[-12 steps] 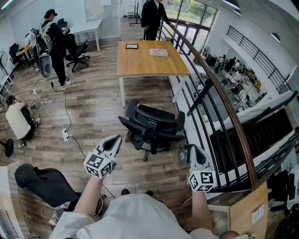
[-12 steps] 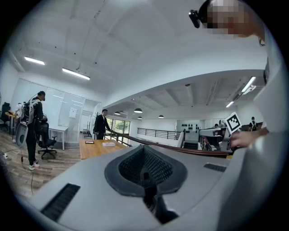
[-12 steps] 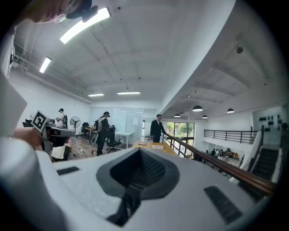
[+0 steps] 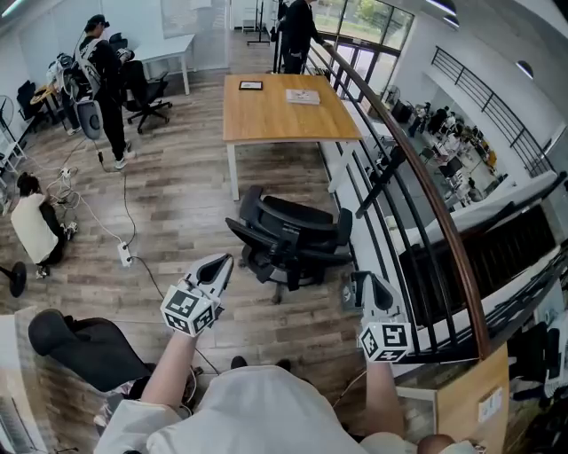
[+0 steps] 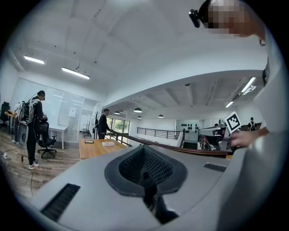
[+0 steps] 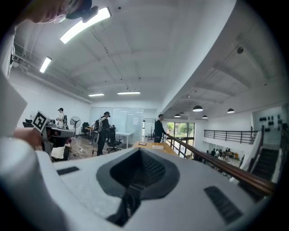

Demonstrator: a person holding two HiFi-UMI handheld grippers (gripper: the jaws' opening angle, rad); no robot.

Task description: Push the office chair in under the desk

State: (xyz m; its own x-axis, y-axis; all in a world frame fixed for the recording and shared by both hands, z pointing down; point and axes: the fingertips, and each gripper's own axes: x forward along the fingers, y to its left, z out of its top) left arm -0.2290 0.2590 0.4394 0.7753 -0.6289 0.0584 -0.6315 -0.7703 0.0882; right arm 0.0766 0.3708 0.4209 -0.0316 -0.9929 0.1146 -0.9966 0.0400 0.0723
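Observation:
The black office chair (image 4: 288,239) stands on the wood floor, apart from the near end of the wooden desk (image 4: 284,120) and turned at an angle. My left gripper (image 4: 222,263) is shut and empty, held just short of the chair's left side. To the chair's right, close to the railing, my right gripper (image 4: 365,280) is also shut and empty. In the left gripper view the shut jaws (image 5: 145,177) point level across the room, with the desk (image 5: 92,148) far off. The right gripper view shows shut jaws (image 6: 137,175) and the desk (image 6: 151,146) in the distance.
A dark railing (image 4: 417,177) runs along the right. A second black chair (image 4: 80,346) sits at lower left. A power strip (image 4: 125,255) with cables lies on the floor. One person stands at left (image 4: 106,80), one crouches (image 4: 31,222), one stands beyond the desk (image 4: 293,27).
The person beyond the desk and the one standing at left have shifted slightly. The chair and both grippers stay where they were.

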